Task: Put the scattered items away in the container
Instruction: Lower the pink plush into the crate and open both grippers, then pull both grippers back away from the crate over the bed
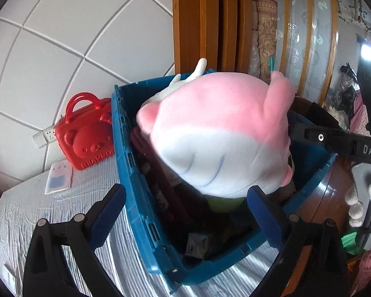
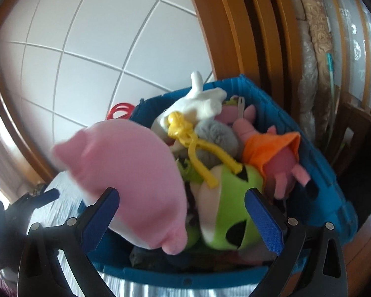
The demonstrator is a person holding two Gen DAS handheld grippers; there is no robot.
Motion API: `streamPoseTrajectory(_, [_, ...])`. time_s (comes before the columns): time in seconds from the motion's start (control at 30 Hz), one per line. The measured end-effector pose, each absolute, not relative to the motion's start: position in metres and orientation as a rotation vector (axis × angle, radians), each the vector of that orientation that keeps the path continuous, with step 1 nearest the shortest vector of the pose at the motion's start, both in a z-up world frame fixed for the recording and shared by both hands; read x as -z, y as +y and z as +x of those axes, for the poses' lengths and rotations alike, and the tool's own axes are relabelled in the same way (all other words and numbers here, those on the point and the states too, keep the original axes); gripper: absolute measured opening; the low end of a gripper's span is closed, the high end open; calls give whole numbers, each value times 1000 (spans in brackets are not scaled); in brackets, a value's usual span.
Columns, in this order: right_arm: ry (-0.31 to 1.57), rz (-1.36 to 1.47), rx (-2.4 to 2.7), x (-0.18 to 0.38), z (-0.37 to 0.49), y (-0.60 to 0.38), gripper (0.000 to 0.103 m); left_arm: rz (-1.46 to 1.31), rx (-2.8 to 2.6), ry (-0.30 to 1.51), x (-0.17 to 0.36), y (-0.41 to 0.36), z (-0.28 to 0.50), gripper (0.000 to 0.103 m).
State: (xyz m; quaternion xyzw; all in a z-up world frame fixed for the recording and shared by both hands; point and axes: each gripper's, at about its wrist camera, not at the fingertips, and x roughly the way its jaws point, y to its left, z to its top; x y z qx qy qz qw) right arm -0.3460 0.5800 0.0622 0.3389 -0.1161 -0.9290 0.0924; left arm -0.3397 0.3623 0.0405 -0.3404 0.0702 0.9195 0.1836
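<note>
A big pink and white plush toy (image 1: pixel 217 133) hangs blurred over the open blue crate (image 1: pixel 133 173), touching neither gripper. It also shows in the right wrist view (image 2: pixel 136 173), at the crate's (image 2: pixel 329 173) left side. The crate holds several toys: a green plush (image 2: pixel 230 208), a yellow figure (image 2: pixel 195 146), a white plush (image 2: pixel 202 104), a pink doll in an orange dress (image 2: pixel 272 153). My left gripper (image 1: pixel 185 212) is open and empty just before the crate. My right gripper (image 2: pixel 183 217) is open and empty over the crate's near rim; its finger (image 1: pixel 316 136) shows in the left wrist view.
A red bear-shaped case (image 1: pixel 86 138) and a white booklet (image 1: pixel 58 180) lie on the grey striped cloth (image 1: pixel 37 212) left of the crate. A power strip (image 1: pixel 45 135) sits by the tiled wall. A wooden door frame (image 1: pixel 197 22) stands behind. A dark round wooden table (image 1: pixel 331 188) is right.
</note>
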Motion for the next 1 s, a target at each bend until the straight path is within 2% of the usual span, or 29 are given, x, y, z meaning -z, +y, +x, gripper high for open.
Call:
streamPoseTrajectory(0.33, [-294,1089,2687,-33,-332,564,103,-1044,-2601,164,-14,344,-300,100])
streamPoseTrajectory(0.63, [-283,1017,2683,-40,-304,570,103,-964,-2660,156,-27,349,-246,100])
streamPoseTrajectory(1.0, [-60,814,2824,-57,-223,572,103,-891,-2781,73,-39,363,-199,100])
